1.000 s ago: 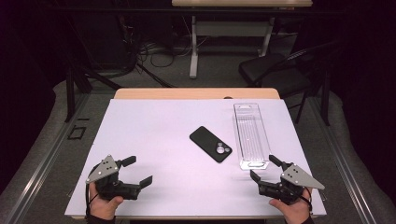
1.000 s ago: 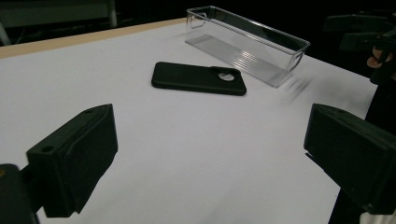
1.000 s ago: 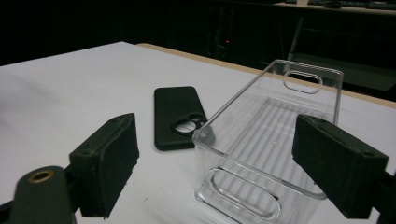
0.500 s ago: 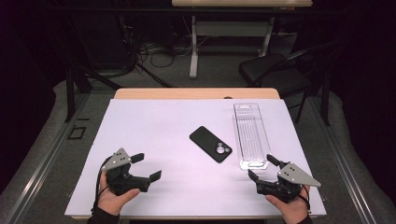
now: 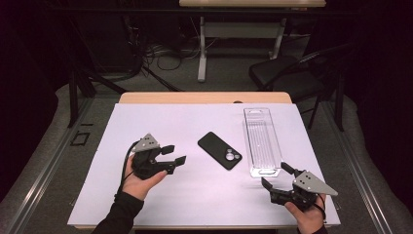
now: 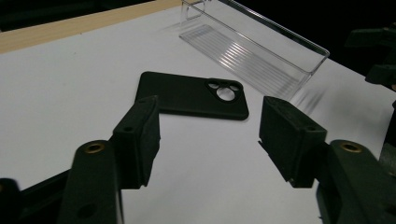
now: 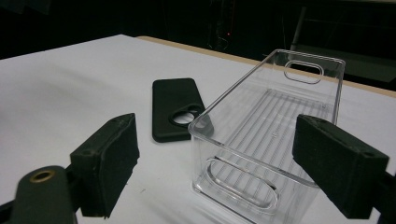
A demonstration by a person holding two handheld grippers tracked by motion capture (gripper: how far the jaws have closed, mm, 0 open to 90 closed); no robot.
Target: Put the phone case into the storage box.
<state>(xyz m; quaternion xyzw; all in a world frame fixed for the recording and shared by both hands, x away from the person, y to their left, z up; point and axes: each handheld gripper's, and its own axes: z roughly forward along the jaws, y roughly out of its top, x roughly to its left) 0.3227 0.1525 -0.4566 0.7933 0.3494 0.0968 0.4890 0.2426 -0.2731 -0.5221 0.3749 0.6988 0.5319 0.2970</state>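
Observation:
A black phone case [image 5: 219, 150] lies flat in the middle of the white table top, camera cut-out toward the near right. A clear plastic bin [image 5: 262, 141] stands empty to its right. My left gripper [image 5: 175, 154] hovers left of the case and points at it. Its jaws have just been closing and stand partly apart with nothing between them. In the left gripper view the case [image 6: 187, 95] lies just beyond the gripper [image 6: 210, 135]. My right gripper [image 5: 275, 175] rests open at the near right. In its own view the gripper [image 7: 222, 161] faces the bin's near end [image 7: 275, 130].
The white sheet [image 5: 97, 195] covers a wooden table whose bare edge [image 5: 204, 97] shows at the far side. Beyond the table stand a dark chair [image 5: 287, 73] and another table's leg [image 5: 201, 48], with cables on the floor.
My left gripper has moved forward and to the right toward the phone case, a little higher, and its jaws are narrower. The right gripper has stayed put.

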